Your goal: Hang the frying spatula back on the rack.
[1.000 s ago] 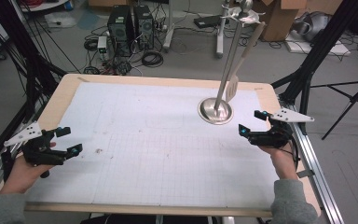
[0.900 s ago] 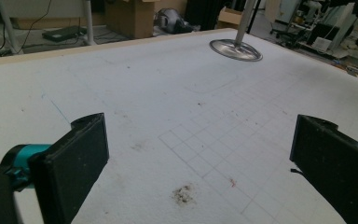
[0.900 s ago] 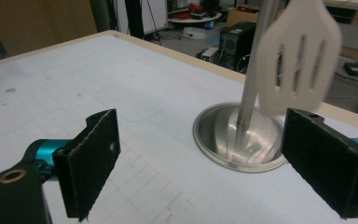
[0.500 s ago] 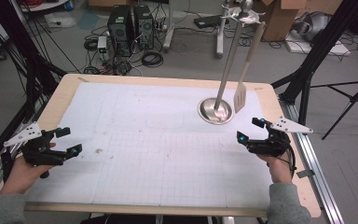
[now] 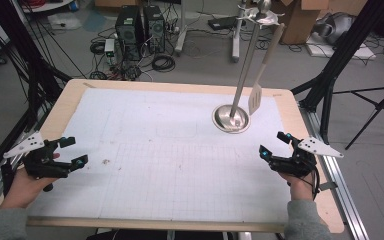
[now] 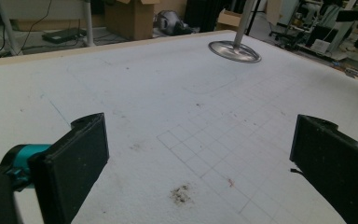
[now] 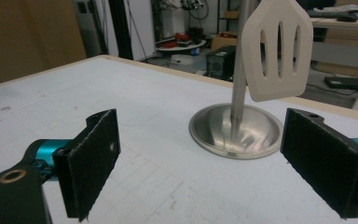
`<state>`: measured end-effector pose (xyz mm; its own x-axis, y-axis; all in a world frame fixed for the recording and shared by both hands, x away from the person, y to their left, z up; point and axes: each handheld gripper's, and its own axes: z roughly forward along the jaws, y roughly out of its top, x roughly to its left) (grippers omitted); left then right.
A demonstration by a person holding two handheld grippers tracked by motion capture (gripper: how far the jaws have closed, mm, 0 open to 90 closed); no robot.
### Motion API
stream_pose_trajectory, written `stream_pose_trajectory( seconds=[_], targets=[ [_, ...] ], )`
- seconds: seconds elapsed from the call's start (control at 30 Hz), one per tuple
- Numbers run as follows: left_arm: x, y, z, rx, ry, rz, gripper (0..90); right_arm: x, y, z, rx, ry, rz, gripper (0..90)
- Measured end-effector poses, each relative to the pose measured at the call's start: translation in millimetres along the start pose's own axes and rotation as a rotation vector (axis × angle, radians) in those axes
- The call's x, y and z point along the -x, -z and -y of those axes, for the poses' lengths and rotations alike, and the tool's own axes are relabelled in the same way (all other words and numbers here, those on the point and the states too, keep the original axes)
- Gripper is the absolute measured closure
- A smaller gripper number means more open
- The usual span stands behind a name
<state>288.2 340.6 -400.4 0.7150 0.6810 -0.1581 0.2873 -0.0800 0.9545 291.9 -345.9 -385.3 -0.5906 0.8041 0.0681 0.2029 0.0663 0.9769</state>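
The person is wearing grey sleeves (image 5: 305,226). Each black gripper, left (image 5: 71,151) and right (image 5: 275,143), is showing teal joints, a pale three-cornered plate and flat, seemingly felt-like pads (image 7: 91,158); a brass-ringed hole (image 7: 12,177) is showing.

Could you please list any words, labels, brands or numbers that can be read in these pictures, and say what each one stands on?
None can be read.
Slotted spatula: plain, no marking.
Metal stand: no lettering visible.
Gridded white mat: ruled lines and stains, no figures.
Left hand-held gripper and right hand-held gripper: no label visible.
Cardboard boxes on the floor beyond: too blurred to tell.
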Motion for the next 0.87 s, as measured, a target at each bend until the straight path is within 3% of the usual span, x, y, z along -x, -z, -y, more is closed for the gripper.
stream_pose_trajectory(
  seconds=[0.4, 0.87],
  targets=[
    [2.9, 5.0, 0.0, 0.04, -0.008, -0.008, 4.8, -1.9, 16.1, 14.0, 0.012, -0.028, 0.058, 11.1],
    [5.2, 0.5, 5.2, 0.033, -0.003, -0.046, 4.8, -0.1, 24.6, 27.0, 0.015, -0.057, 0.048, 11.1]
  ],
)
